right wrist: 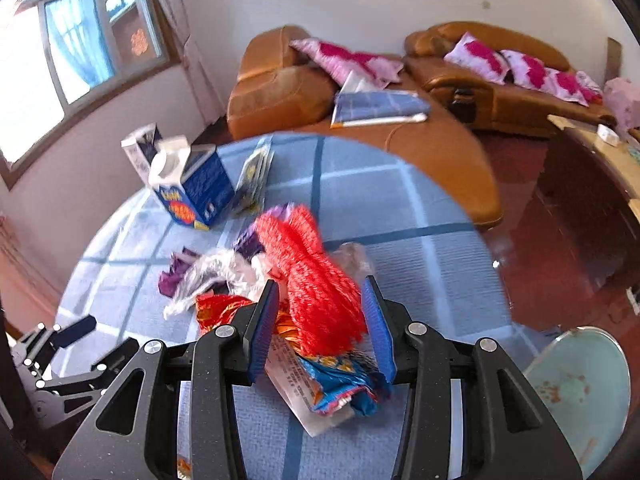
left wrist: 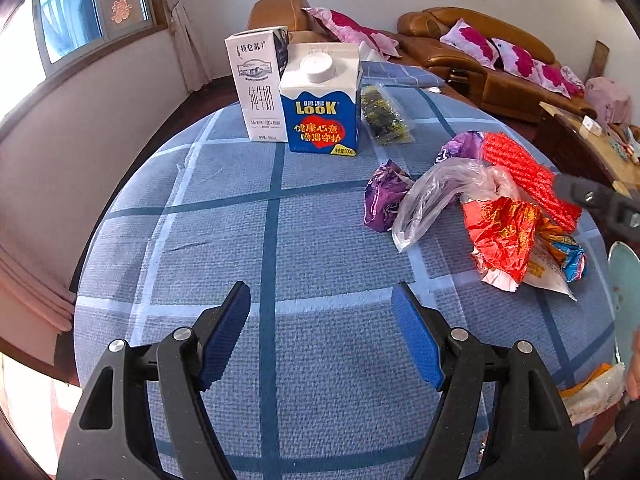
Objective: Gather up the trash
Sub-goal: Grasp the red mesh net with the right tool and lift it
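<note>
Now the right tool hangs over the trash heap with its jaws apart on either side of the red mesh bag; whether the blue pads touch the mesh cannot be told. Crumpled wrappers lie beneath it on the checked blue surface. At ten o'clock of the heap stands the blue carton, with a white milk carton beside it. The left tool hovers wide open and empty above bare cloth, the heap at its two o'clock.
</note>
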Available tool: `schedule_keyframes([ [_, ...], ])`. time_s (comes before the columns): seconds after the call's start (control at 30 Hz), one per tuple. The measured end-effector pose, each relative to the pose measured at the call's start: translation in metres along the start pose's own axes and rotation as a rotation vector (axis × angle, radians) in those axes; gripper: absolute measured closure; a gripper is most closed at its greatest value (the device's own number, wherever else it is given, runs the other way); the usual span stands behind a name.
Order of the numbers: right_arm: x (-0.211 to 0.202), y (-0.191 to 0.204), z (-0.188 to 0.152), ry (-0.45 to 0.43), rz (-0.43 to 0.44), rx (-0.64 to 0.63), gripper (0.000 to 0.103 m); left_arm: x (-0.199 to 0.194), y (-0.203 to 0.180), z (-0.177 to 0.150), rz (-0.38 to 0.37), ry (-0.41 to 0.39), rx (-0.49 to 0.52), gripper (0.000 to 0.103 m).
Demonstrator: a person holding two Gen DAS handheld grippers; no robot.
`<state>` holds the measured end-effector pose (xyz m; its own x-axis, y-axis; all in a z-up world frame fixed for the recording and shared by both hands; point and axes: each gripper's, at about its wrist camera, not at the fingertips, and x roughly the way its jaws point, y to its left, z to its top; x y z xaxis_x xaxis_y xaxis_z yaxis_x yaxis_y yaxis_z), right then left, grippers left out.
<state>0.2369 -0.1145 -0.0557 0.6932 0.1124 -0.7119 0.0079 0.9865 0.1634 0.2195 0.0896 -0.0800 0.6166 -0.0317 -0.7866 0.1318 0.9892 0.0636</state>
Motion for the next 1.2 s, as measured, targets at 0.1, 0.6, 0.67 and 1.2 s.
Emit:
schedule_keyframes([
  [0.1, 0.007, 0.002, -0.003, 0.033, 0.008, -0.013, 0.078, 0.001, 0.0, 0.001, -0.002, 0.002, -0.003, 0.031],
  [0.6, -0.067, -0.015, -0.01, -0.133, 0.019, 0.009, 0.091, -0.026, -0.037, 0.018, -0.11, -0.09, 0.069, 0.03],
  [0.67, -0.075, -0.025, -0.016, -0.148, -0.024, 0.01, 0.091, -0.025, -0.052, 0.022, -0.147, -0.1, 0.103, 0.023],
  [1.2, -0.086, -0.068, -0.046, -0.136, -0.094, 0.109, 0.091, 0.014, -0.1, 0.024, -0.178, -0.022, 0.165, 0.081],
])
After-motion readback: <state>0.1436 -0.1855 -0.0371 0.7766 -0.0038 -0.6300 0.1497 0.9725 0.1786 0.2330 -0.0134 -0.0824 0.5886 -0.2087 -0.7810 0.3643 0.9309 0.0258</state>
